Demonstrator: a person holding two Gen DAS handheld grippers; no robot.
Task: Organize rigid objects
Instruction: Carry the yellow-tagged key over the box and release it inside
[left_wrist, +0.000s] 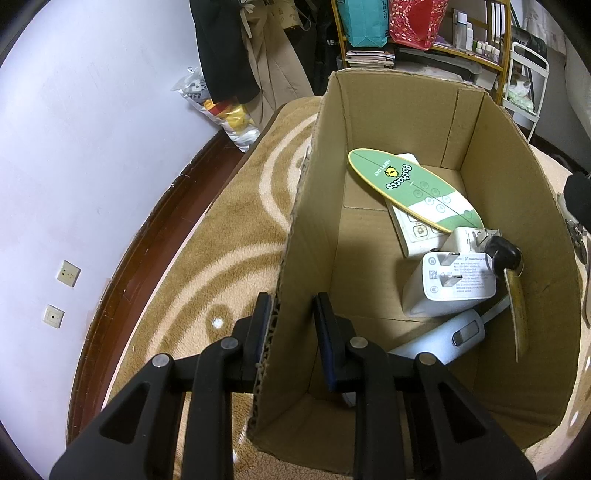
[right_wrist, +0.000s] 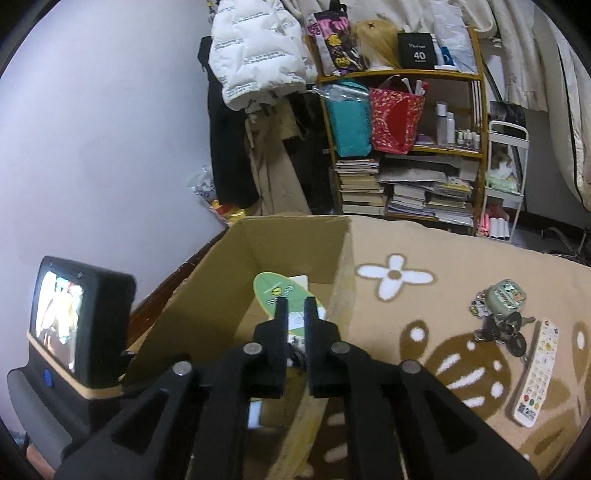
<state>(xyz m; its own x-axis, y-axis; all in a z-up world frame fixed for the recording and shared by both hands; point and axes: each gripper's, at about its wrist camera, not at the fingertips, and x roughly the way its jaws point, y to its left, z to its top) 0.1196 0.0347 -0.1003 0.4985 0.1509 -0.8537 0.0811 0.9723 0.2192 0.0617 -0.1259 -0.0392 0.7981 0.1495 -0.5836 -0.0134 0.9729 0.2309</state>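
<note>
One cardboard box (left_wrist: 369, 122), brown, open-topped, its cut edges ragged, standing on a tan blanket (left_wrist: 229, 229) with cream swirls and flower shapes. Contents, gathered toward the far right of the box floor: a green and white oval board (left_wrist: 413, 186) printed with a cartoon logo, lying tilted across a white remote control (left_wrist: 415, 236); two white plug-in chargers (left_wrist: 456, 282) with prongs up, touching one another; a black-handled tool with a yellowish blade (left_wrist: 513, 291) leaning against the right wall; a pale blue rounded device (left_wrist: 447, 338) nearest the front. The left gripper (left_wrist: 291, 314) straddles the box's left wall, one finger outside and pressed to the cardboard, the other inside with a gap to it, so the jaws stand partly apart around the wall. The right gripper (right_wrist: 295, 314) hangs over the box's right wall, its fingers narrowly parted with nothing between them. Outside the box, on the blanket to the right: a bunch of keys with charms (right_wrist: 502, 314) and a second white remote (right_wrist: 537, 373), just beside each other. Beyond: a crowded bookshelf (right_wrist: 402, 177) and hanging coats (right_wrist: 258, 51).
</note>
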